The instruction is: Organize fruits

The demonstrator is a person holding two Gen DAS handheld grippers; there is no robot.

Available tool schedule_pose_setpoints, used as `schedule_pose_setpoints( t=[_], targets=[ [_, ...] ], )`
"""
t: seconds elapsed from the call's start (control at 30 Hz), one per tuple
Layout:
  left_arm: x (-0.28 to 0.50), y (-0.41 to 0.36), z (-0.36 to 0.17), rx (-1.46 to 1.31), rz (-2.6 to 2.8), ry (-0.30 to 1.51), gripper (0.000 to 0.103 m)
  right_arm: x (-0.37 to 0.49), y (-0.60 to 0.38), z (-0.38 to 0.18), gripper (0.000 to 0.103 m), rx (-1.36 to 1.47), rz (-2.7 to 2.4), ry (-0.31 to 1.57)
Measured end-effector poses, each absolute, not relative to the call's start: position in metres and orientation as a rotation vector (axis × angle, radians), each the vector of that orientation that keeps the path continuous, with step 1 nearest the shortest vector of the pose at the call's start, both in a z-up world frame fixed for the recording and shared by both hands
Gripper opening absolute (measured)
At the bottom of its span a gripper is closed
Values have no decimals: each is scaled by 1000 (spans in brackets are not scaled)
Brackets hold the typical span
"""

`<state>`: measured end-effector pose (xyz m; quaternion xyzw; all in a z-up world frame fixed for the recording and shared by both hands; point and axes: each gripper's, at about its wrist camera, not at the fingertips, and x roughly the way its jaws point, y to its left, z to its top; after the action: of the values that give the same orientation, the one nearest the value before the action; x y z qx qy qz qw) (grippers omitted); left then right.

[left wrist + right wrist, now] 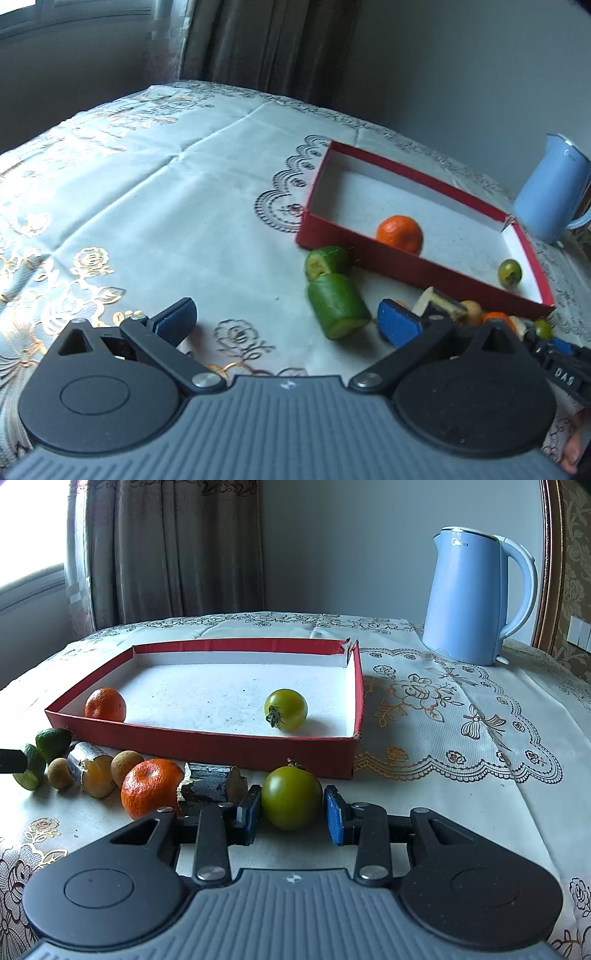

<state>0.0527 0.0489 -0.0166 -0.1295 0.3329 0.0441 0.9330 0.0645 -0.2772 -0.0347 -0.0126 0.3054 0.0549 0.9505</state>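
Note:
A red shallow box [207, 744] [417, 273] holds a tangerine [105, 704] [399, 233] and a small green tomato [286, 708] [509, 272]. In front of it lie a second green tomato [291, 797], a tangerine [151, 788], two dark cut cane pieces [212, 784], two small brown round fruits [125, 767] and two green cucumber pieces [338, 310]. My right gripper [291, 814] is open, its pads on either side of the near green tomato, the left pad close, the right a small gap away. My left gripper [288, 321] is open and empty, just short of the cucumber pieces.
A light blue electric kettle [476, 598] [550, 192] stands right of the box at the table's back. The table wears a white embroidered cloth [166, 177]. Curtains and a window are behind. The table's edge runs close on the left.

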Motion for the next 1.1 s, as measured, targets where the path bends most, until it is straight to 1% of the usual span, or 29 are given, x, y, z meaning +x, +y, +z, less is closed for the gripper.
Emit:
schedule_pose_setpoints(
  t=[0.27, 0.5, 0.57, 0.63, 0.73, 0.8, 0.87, 0.93, 0.97, 1.0, 1.03, 1.07, 1.1],
  targets=[
    [72, 40, -23, -236, 112, 701, 102, 65, -277, -35, 35, -25, 112, 622],
    [65, 36, -24, -204, 148, 677, 86, 64, -278, -34, 35, -24, 112, 622],
    [63, 36, -25, -199, 141, 670, 85, 64, -278, -34, 35, -24, 112, 622],
    [60, 36, -25, -194, 143, 663, 81, 64, -278, -34, 35, -24, 112, 622],
    [56, 39, -26, -210, 128, 645, 79, 64, -278, -34, 35, -23, 112, 622],
    [55, 42, -26, -223, 125, 641, 72, 64, -278, -34, 35, -23, 112, 622],
    [55, 44, -25, -225, 121, 640, 71, 64, -278, -34, 35, -23, 112, 622],
    [54, 44, -25, -218, 115, 636, 67, 64, -278, -34, 35, -23, 113, 622],
    [53, 44, -25, -219, 102, 633, 61, 64, -278, -34, 35, -22, 113, 622],
    [53, 43, -25, -220, 84, 634, 52, 64, -278, -34, 35, -23, 113, 622],
    [53, 42, -24, -224, 63, 638, 47, 64, -278, -34, 35, -23, 113, 622],
    [53, 41, -24, -226, 45, 645, 40, 64, -278, -34, 35, -23, 113, 622],
    [53, 39, -24, -216, 42, 645, 37, 64, -278, -34, 35, -23, 113, 622]
  ],
)
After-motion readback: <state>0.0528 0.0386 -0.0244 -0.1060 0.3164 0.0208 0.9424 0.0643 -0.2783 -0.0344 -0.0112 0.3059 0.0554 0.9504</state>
